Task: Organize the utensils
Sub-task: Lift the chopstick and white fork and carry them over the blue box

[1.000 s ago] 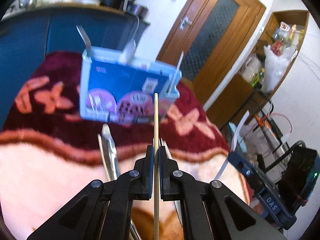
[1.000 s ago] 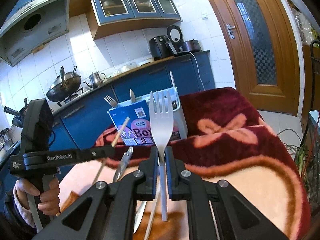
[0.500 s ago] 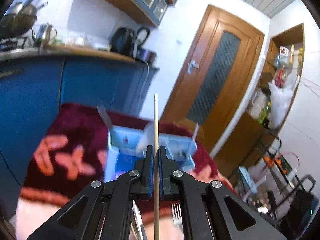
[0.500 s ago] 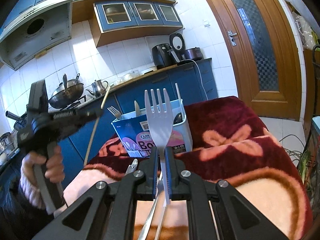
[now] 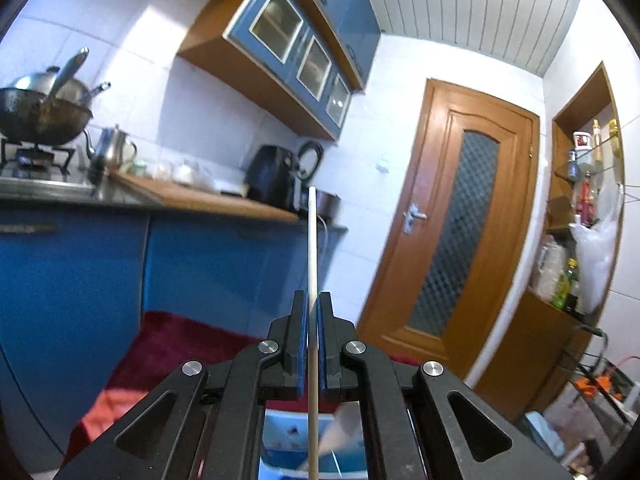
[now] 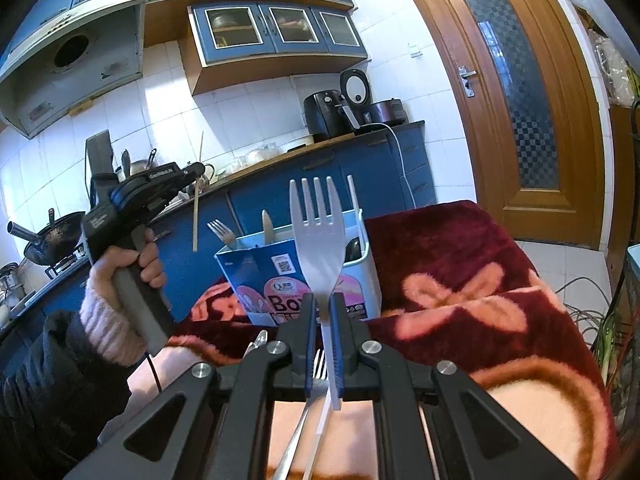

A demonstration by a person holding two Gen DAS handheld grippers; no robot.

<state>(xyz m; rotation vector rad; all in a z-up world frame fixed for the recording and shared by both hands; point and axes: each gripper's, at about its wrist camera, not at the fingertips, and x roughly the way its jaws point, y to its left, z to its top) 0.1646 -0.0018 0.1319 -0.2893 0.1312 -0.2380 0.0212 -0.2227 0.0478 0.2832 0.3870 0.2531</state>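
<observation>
- The left gripper (image 5: pixel 312 312) is clamped on a thin wooden chopstick (image 5: pixel 312 248), which runs straight up between its blue pads and on past the fingertips, with its lower end passing back down under the gripper body.
- In the right wrist view the left gripper (image 6: pixel 196 170) is held up high and off to the left of the right gripper, in a hand (image 6: pixel 132 264) with a pink knitted cuff; the chopstick (image 6: pixel 197 200) stands nearly upright through its tip.
- Below the left gripper, seen through the gap in its frame, a strip of the blue box (image 5: pixel 280 436) shows, blurred.
- The right gripper (image 6: pixel 325 316) is closed on the neck of a white plastic fork (image 6: pixel 318 232), tines up and pointing away from the gripper, handle reaching back beneath it.
- Just ahead of the right gripper stands the blue box (image 6: pixel 260 276), a cut-open carton with a white side, on the tabletop covered by a dark red and pink blanket (image 6: pixel 460 280).
- Standing in the box are a metal fork (image 6: pixel 220 230) at the left, a pale knife-like handle (image 6: pixel 267 226) next to it, a dark spoon (image 6: pixel 354 248) and a white stick (image 6: pixel 352 196) at the right.
- Under the right gripper, on the blanket, lie a metal utensil (image 6: pixel 258 340) and another metal fork (image 6: pixel 318 364), partly hidden by the gripper.
- Beyond the box run blue kitchen cabinets (image 6: pixel 280 196) with a wooden counter on top.
</observation>
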